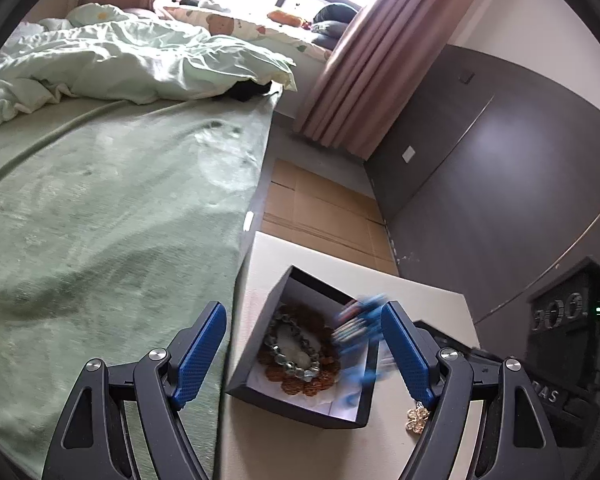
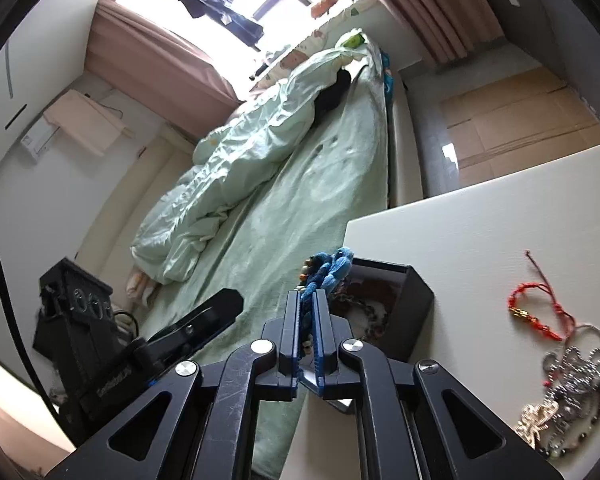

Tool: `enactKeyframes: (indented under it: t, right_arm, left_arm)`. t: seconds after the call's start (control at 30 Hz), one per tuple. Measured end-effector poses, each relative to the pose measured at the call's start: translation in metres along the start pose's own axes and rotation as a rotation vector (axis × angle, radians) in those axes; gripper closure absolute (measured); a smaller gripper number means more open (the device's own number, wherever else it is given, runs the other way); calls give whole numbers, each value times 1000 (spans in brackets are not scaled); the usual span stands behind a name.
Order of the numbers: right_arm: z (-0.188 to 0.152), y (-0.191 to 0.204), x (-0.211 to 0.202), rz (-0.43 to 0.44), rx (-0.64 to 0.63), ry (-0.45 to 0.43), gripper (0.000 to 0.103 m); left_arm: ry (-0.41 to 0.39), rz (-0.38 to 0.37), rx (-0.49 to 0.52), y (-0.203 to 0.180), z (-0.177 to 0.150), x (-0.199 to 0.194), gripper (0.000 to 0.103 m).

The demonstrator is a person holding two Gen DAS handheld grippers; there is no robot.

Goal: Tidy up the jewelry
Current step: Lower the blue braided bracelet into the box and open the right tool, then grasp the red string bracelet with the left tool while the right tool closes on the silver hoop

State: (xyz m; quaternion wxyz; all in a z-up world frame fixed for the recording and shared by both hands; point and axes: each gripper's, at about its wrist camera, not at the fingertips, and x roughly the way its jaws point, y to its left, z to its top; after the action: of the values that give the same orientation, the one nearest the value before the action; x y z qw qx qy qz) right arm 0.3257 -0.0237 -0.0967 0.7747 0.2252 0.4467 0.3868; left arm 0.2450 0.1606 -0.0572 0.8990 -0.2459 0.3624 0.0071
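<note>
Two bracelets (image 1: 296, 354) lie in the black box (image 1: 300, 408); right gripper (image 2: 309, 300) clenches a blue braided piece (image 2: 326, 270) above it, left gripper (image 1: 304, 320) spread empty, red cord bracelet (image 2: 536, 306) and silver pieces (image 2: 572, 372) still out on the table (image 2: 480, 232).

Black hand-held gripper (image 1: 304, 356), blue textured pads (image 1: 200, 354), silver screws.

The left tool (image 1: 302, 354) stands wide open, with its two blue fingers (image 1: 198, 358) spread far apart and nothing pressed between them, and it points downward at a slant. The right tool (image 2: 309, 300) is nearly closed, its two blue pads (image 2: 320, 334) stand close together with only a narrow gap, and a blue knitted bracelet (image 2: 328, 270) is pinched in this gap and sticks out past the tips. In the right wrist view the left tool shows at the lower left as a black arm, well apart from the right one.
</note>
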Motion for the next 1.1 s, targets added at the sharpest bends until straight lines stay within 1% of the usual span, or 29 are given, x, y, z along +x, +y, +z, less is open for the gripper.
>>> enactKeyframes:
  t: [0.03,0.07,0.1,0.13,0.23,0.3,0.47,0.6,0.7,0.83,0.93,1.0,1.07,1.1]
  right_arm:
    - [1,-1,3,7,5,24,62]
    - [1,-3,6,2,14,42,44]
    - [-1,-6,4,-25,20,31,42]
    - [-2,-7,-1,-43,24,18,42]
    - [-2,-13,-20,-37,43,-1,42]
    - [-4,-15,-31,-78,26,-9,41]
    - [-4,-27,-50,-134,21,-1,41]
    - [-1,-39,-68,-183,21,-9,41]
    - [0,-50,-79,-224,22,-9,41]
    - [0,-69,-94,-279,40,-4,41]
    - [2,-78,-104,-295,42,-5,41]
    - [1,-85,-110,-314,44,3,41]
    - [1,-91,-113,-328,50,13,42]
    - [0,-95,-113,-334,54,19,42]
  left_arm:
    - [-1,4,-1,1,0,-1,23]
    - [-1,6,-1,2,0,-1,23]
    - [1,4,-3,2,0,0,23]
    - [1,1,-4,2,0,0,23]
    - [-1,-8,6,-3,0,0,23]
    - [5,-15,26,-10,-2,1,23]
    - [24,-45,70,-29,-7,6,23]
    - [52,-60,134,-50,-14,14,23]
    - [97,-78,207,-68,-20,24,23]
    - [142,-94,276,-85,-23,32,23]
    - [165,-110,317,-96,-24,37,23]
    - [181,-116,344,-103,-25,40,27]
    - [203,-117,353,-108,-25,45,35]
    - [216,-117,357,-111,-24,48,36]
